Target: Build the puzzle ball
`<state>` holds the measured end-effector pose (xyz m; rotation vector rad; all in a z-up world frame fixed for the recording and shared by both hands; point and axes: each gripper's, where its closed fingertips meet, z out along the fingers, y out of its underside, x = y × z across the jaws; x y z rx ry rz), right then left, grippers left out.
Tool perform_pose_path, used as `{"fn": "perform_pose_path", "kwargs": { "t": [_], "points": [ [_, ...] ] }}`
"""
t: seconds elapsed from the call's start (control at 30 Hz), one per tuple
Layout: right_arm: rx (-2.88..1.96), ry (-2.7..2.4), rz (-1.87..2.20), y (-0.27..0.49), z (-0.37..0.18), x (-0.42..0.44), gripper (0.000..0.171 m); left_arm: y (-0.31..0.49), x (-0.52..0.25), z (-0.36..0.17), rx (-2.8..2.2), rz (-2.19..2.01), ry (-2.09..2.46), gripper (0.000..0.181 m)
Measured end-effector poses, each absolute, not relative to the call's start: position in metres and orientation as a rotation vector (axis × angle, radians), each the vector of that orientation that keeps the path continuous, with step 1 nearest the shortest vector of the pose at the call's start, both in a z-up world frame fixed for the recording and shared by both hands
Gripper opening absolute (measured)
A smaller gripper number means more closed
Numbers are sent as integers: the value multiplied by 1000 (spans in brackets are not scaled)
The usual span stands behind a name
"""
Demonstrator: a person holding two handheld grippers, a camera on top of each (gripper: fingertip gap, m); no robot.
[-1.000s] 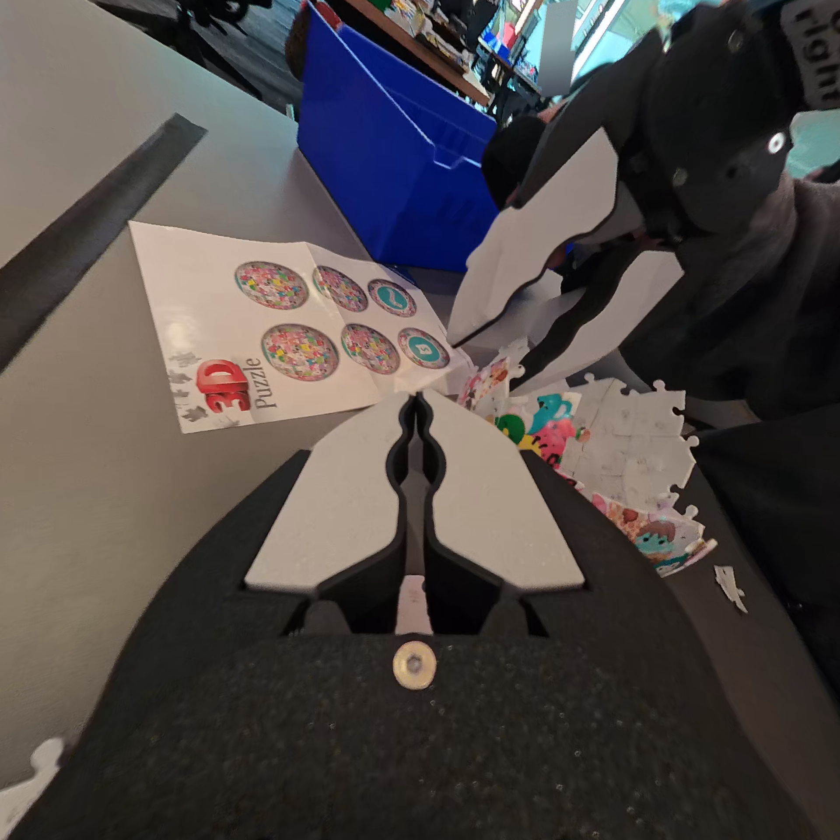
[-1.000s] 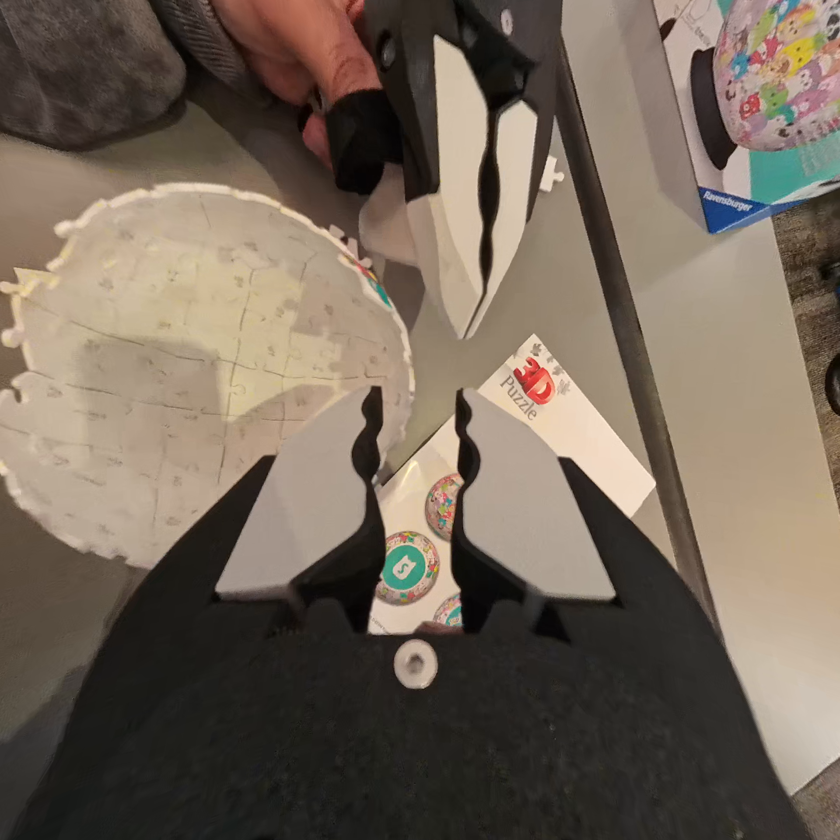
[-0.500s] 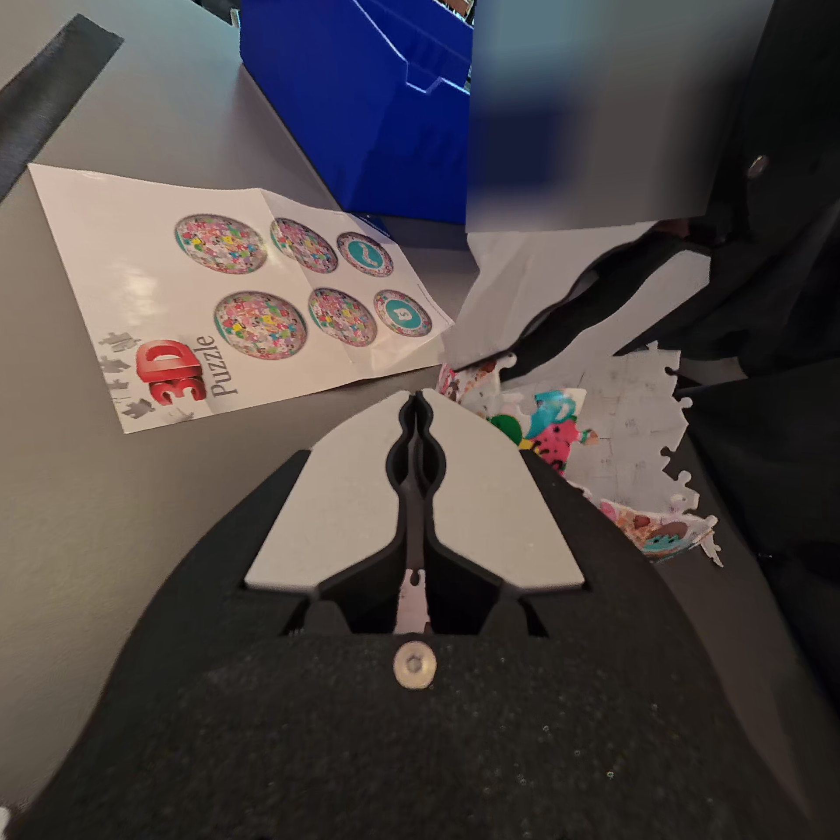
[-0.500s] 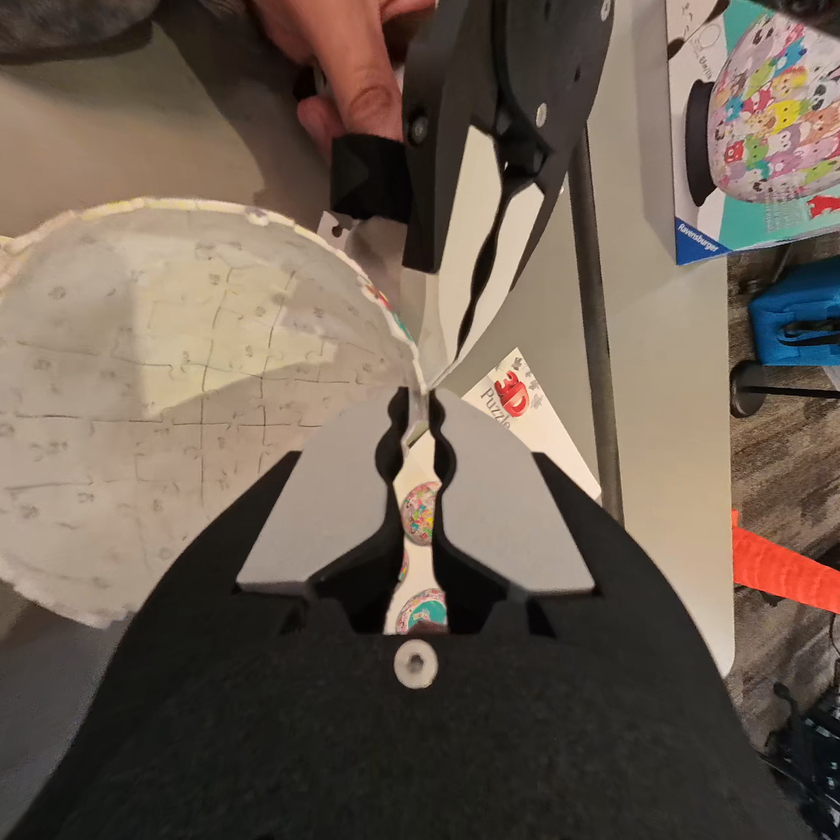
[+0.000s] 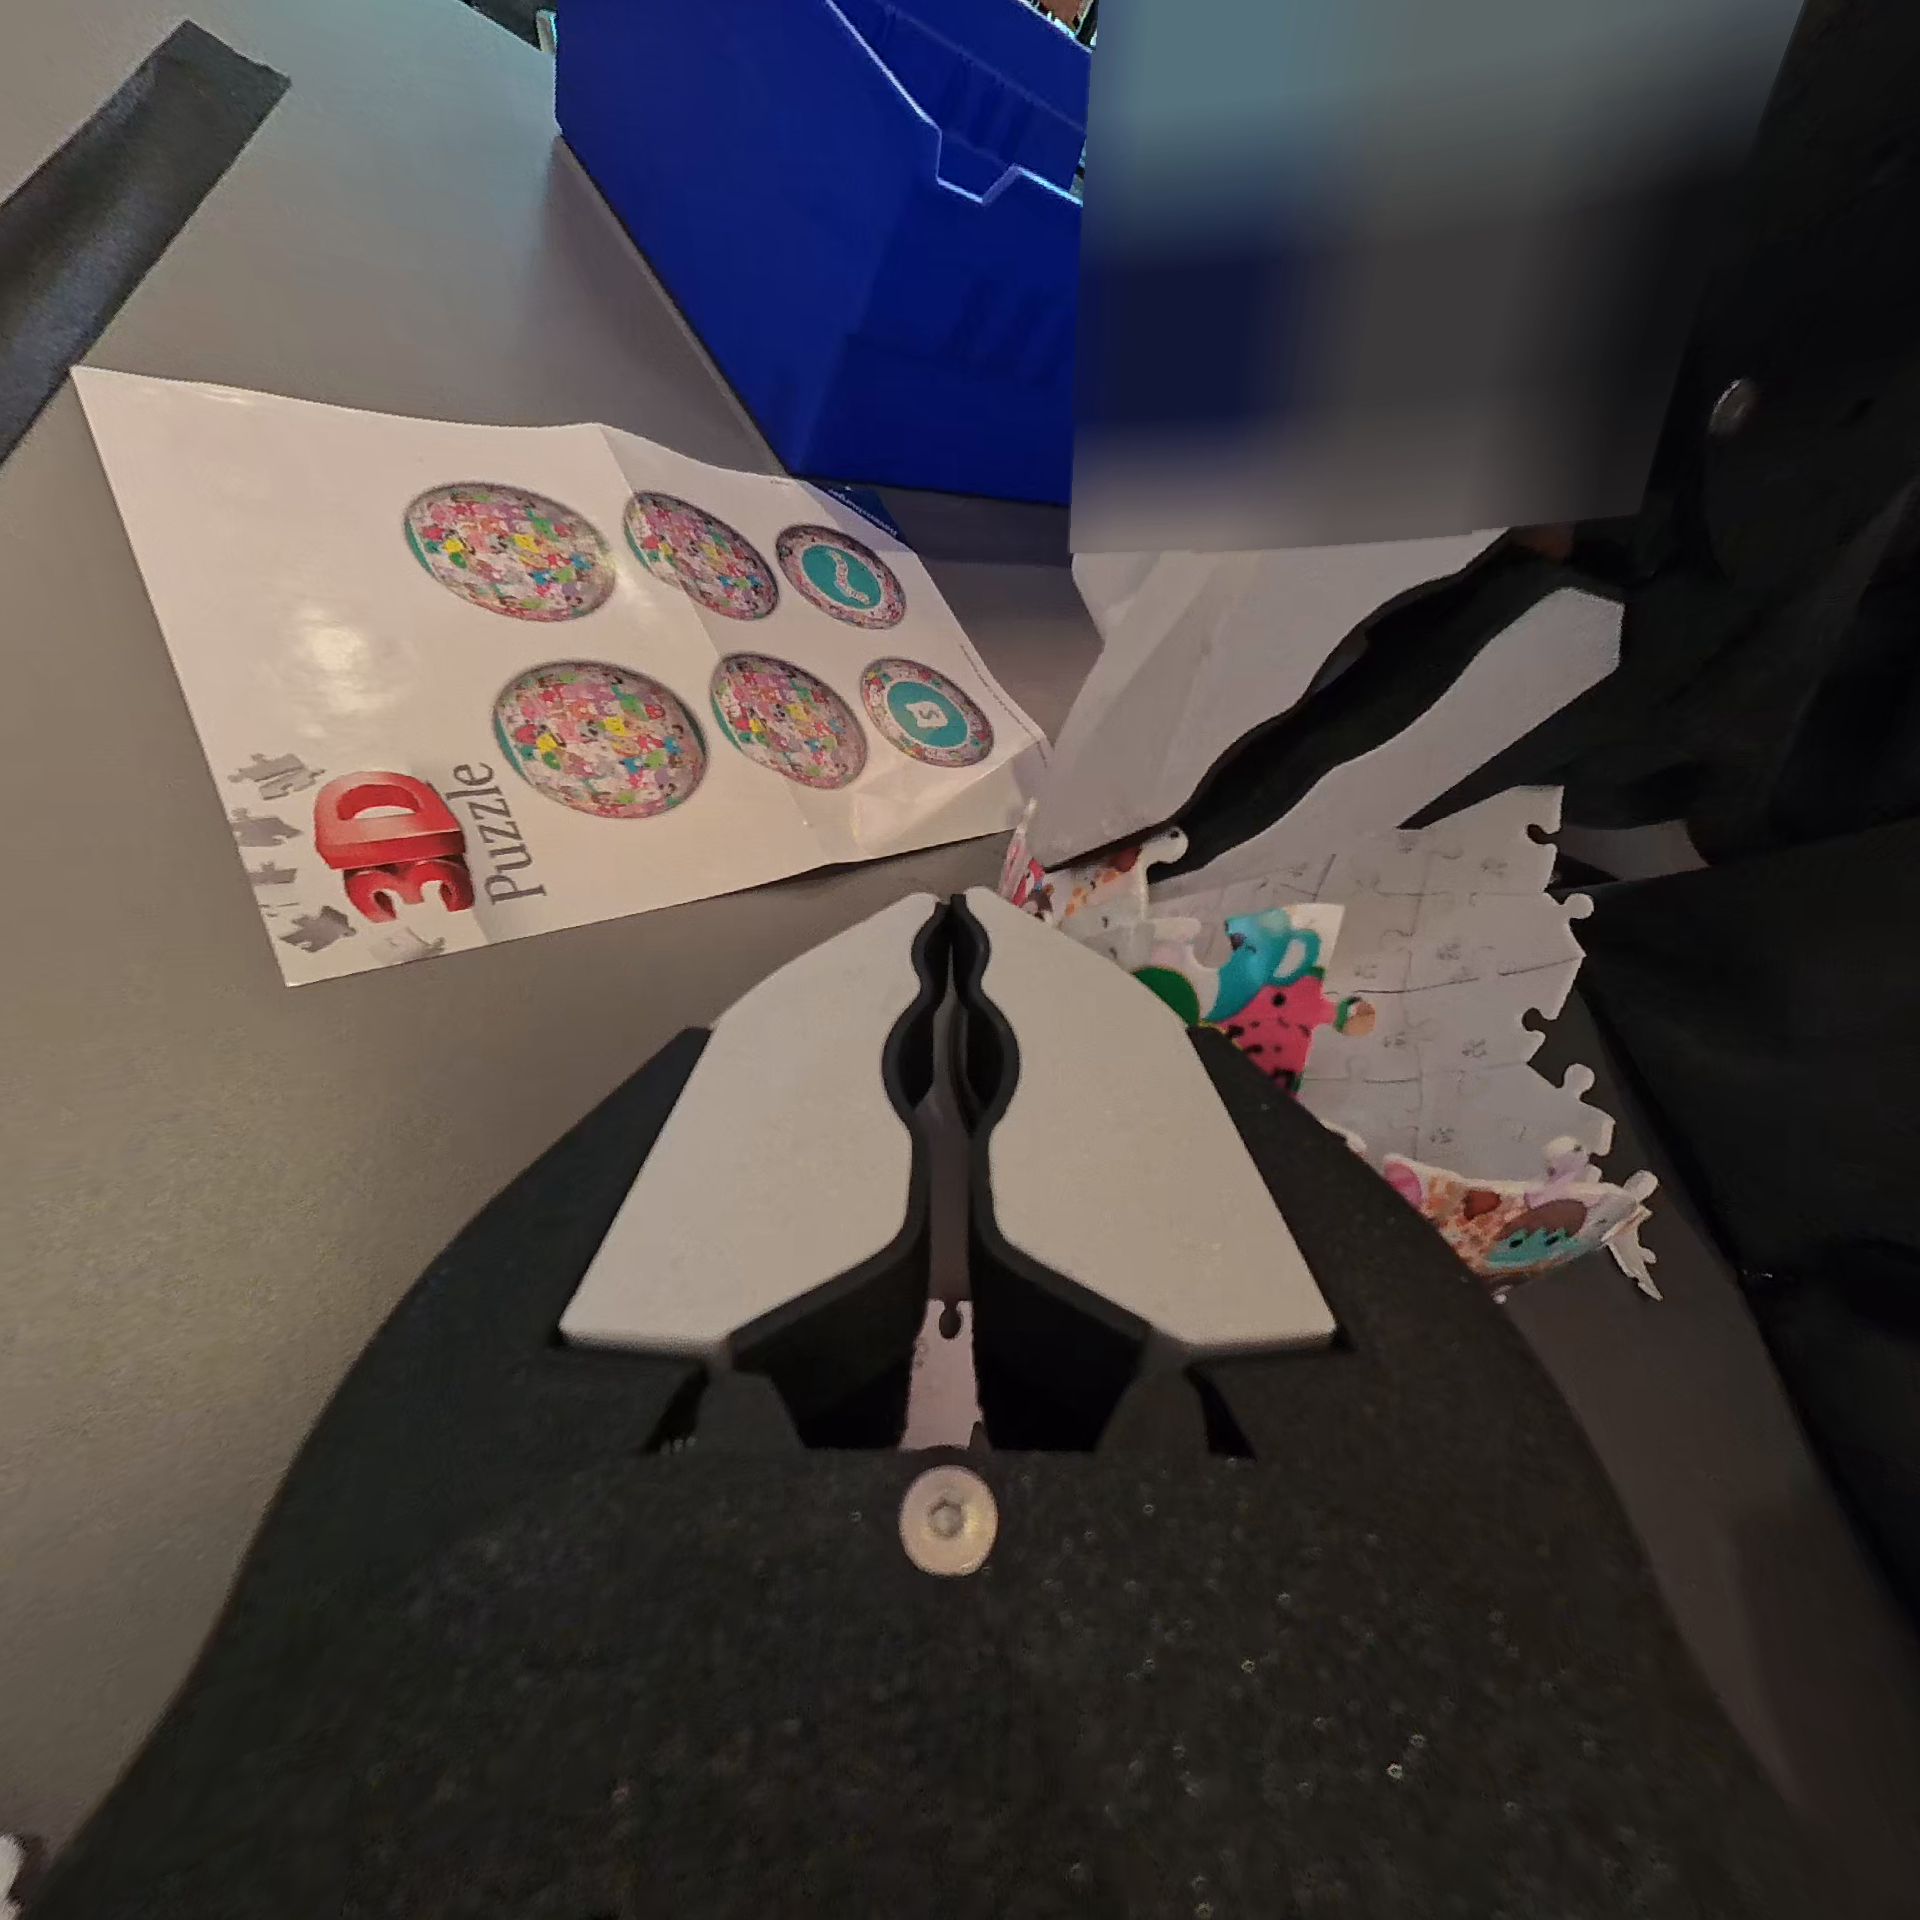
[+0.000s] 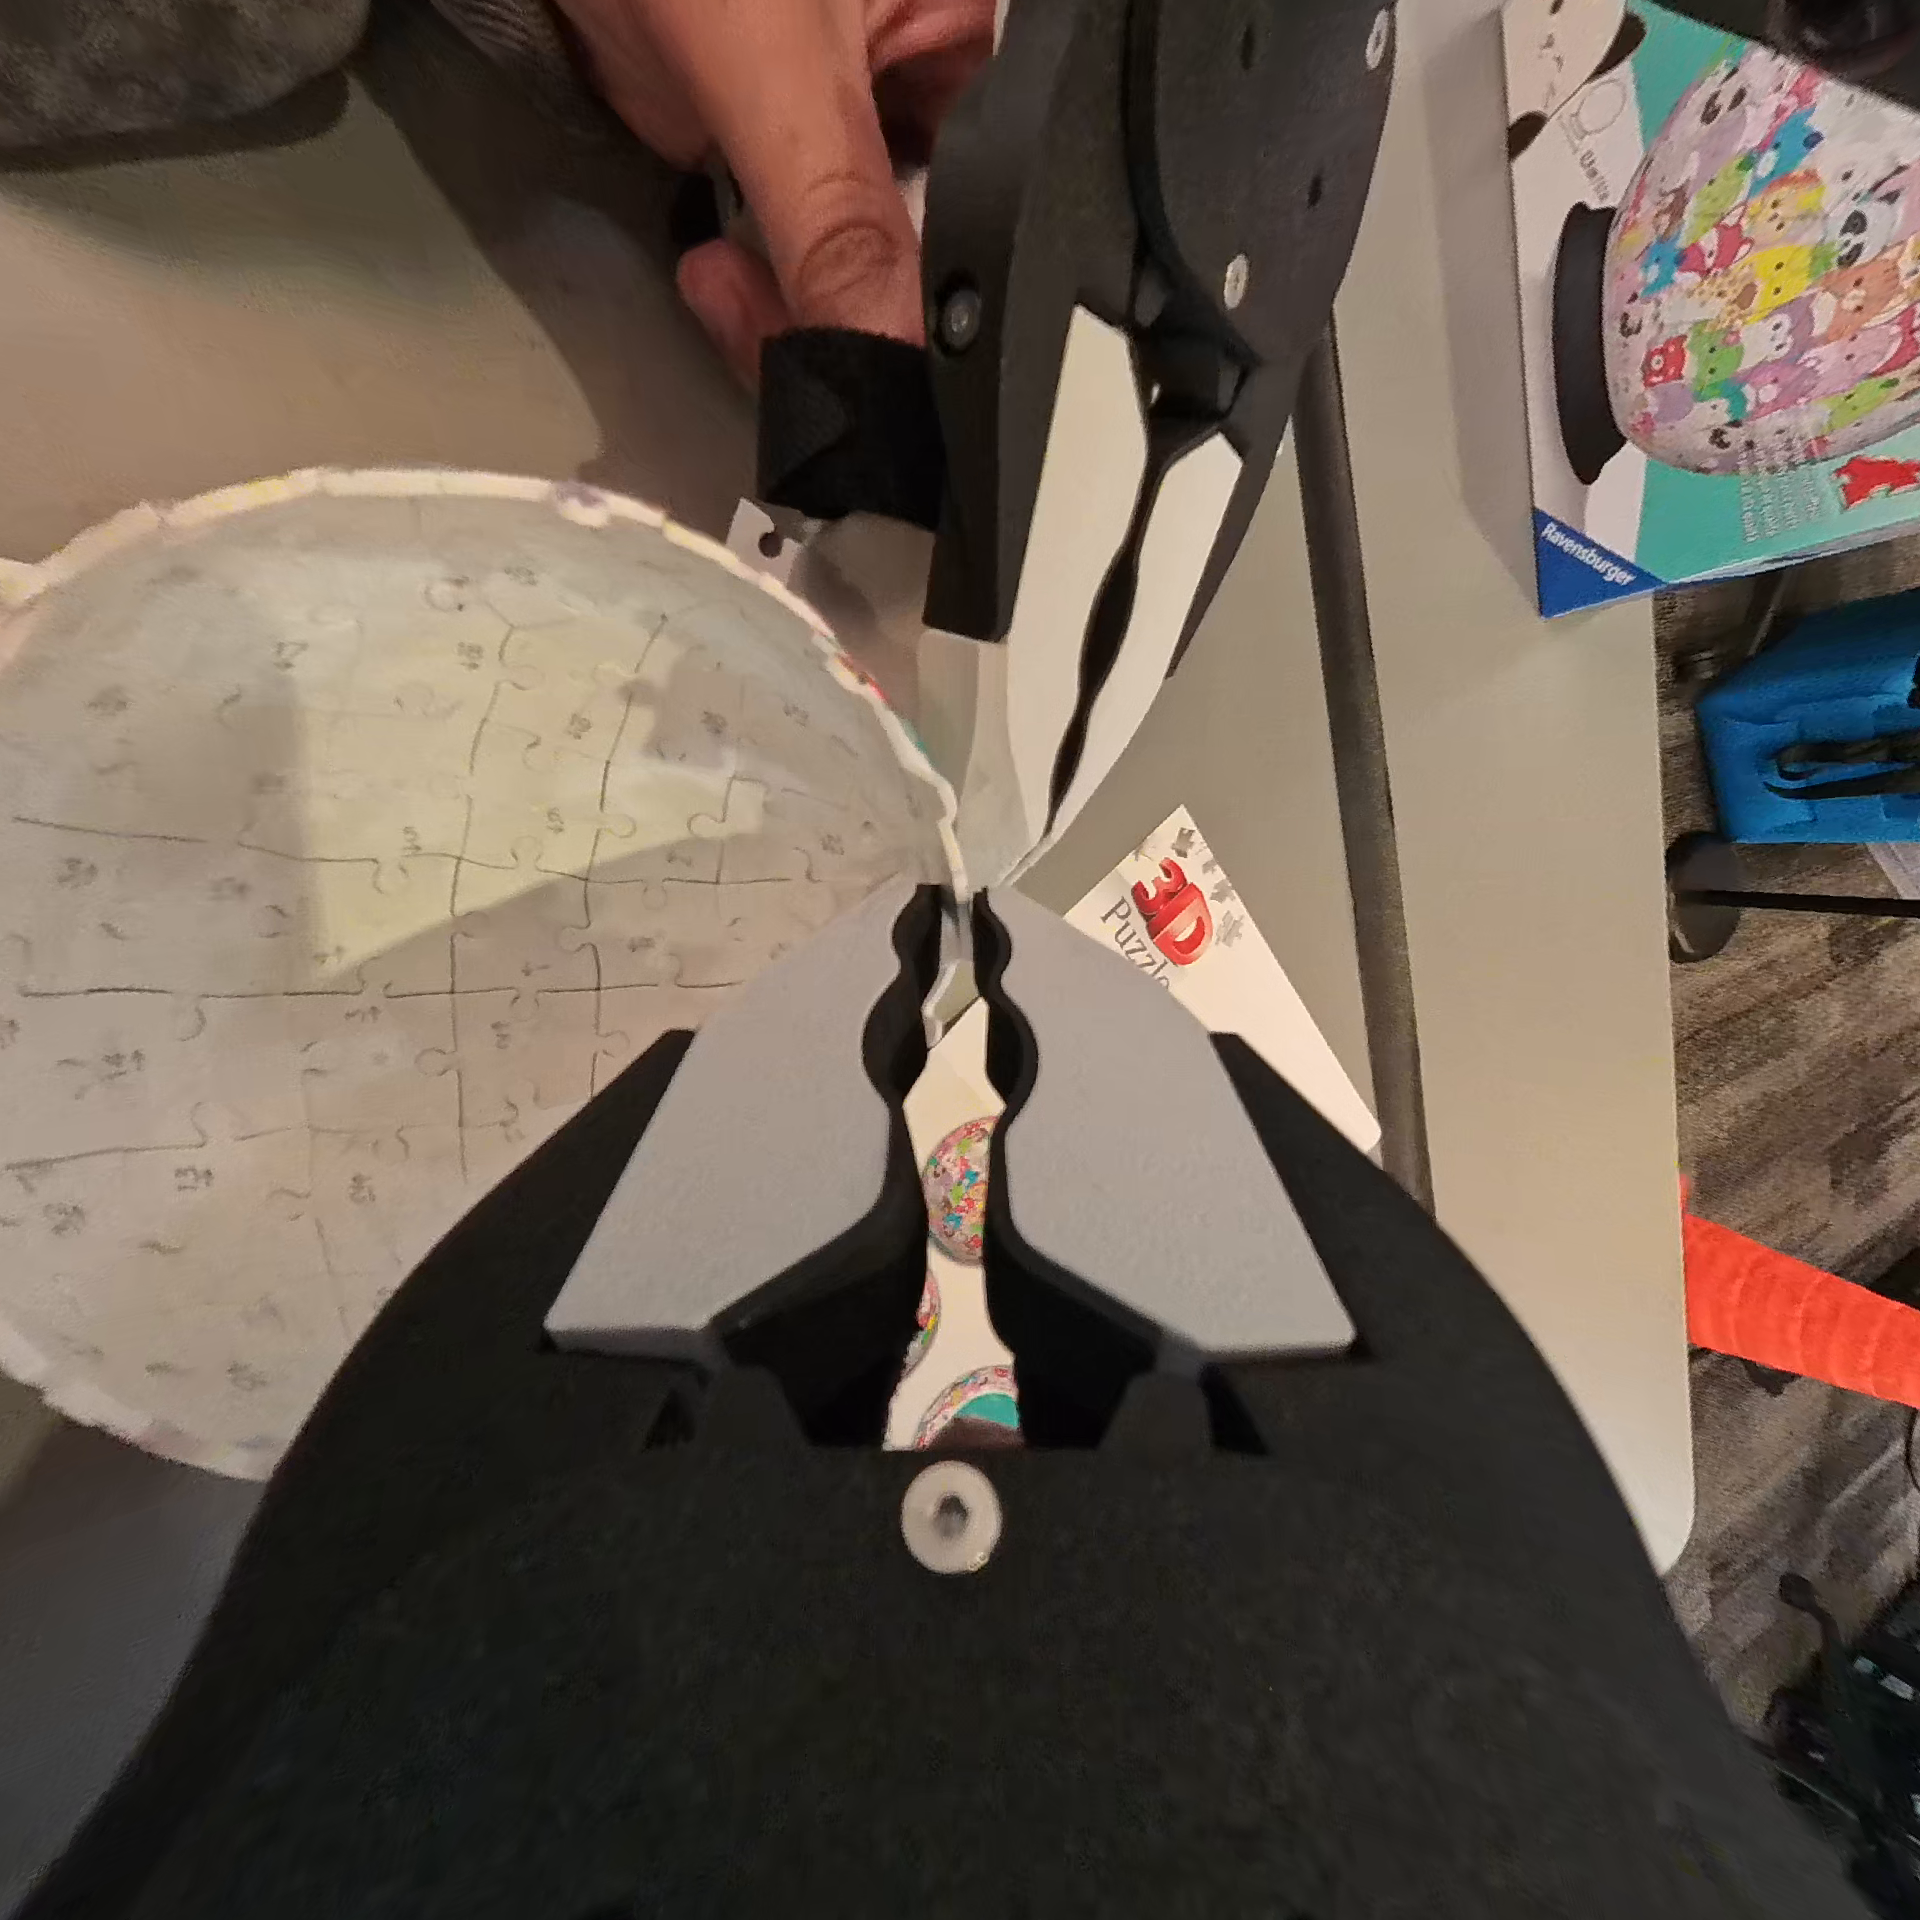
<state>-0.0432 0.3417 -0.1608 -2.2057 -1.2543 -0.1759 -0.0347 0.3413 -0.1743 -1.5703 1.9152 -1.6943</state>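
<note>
White-backed, the one puzzle ball half-shell (image 6: 343,914) sits on the grey table (image 5: 208,1143) left of the right gripper (image 6: 961,914), whose narrow jaws pinch its rim. The left gripper (image 5: 951,914), tip just beside that rim, clamps one loose puzzle piece (image 5: 943,1371).

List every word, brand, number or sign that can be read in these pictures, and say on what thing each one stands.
I do not copy out writing, so here is what bears it.
Leaflet: a large red and grey title, beside six pictured balls.
Puzzle box: a brand mark on its blue corner; the small print nearby is too small to read.
Puzzle shell, inner side: a faint mark on each piece, too blurred to read.
</note>
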Motion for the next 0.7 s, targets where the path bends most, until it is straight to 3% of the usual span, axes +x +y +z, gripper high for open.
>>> {"fn": "perform_pose_path", "kwargs": {
  "t": [0.23, 0.4, 0.7],
  "points": [
    [-2202, -1268, -202, 343, -157, -40, 14, 353, -42, -166, -1548, -1742, 1871, 0],
    [-2197, -1281, -192, 343, -160, -40, 5, 346, -45, -165, -1523, -1776, 1905, 0],
    [-2201, -1279, -181, 346, -162, -44, 7, 344, -44, -166, -1521, -1760, 1913, 0]
  ]
}}
